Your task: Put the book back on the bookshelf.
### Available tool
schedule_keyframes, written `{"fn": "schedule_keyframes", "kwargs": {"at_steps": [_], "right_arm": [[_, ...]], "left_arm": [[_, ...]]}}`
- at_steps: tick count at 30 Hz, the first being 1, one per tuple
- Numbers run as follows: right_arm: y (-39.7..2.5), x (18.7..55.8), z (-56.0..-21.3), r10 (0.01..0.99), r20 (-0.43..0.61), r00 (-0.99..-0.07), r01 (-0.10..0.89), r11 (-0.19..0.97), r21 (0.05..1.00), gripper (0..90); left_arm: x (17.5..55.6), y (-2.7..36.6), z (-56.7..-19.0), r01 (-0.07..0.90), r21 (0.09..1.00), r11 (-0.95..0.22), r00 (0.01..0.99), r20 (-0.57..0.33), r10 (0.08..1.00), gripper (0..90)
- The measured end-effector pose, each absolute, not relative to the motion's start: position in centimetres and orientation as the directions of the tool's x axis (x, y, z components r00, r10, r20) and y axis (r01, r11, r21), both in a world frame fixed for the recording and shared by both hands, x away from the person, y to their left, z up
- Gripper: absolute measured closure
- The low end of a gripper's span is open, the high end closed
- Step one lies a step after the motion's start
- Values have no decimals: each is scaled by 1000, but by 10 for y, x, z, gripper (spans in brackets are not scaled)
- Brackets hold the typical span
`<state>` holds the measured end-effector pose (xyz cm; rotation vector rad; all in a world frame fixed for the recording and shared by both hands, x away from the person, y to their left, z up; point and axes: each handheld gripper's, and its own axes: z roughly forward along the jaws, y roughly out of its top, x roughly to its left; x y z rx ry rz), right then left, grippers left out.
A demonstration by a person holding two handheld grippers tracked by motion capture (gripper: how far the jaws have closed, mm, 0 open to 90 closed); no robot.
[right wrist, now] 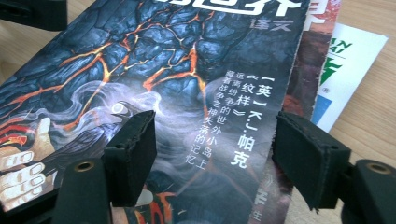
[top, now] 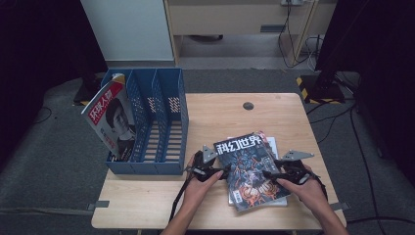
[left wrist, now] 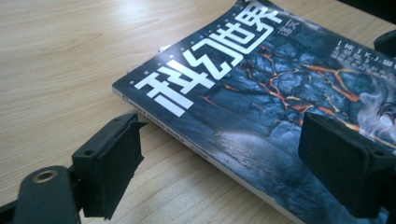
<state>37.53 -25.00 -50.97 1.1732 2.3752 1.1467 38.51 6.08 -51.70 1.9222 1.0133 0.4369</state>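
I keep left tongs point(top: 226, 171) and right tongs point(top: 266, 175) wide, one each side of top magazine point(top: 249, 169) on near-right desk point(top: 215, 117), ready to lift toward rack point(top: 161, 112) at left.

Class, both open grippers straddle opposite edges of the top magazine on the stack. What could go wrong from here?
1. The right gripper spans the top magazine edge just above the red one beneath, so it might pinch both.
2. The left gripper could catch only the cover, bending it.
3. Lifting may drag the stack askew.
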Motion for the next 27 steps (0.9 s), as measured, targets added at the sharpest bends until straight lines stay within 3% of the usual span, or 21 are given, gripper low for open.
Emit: {"fn": "schedule_keyframes", "kwargs": {"at_steps": [27], "right_arm": [[-248, 374, -511, 761, 116, -638, 563, 359, 745, 264]], "left_arm": [[392, 54, -529, 555, 799, -232, 611, -203, 765, 96]]}}
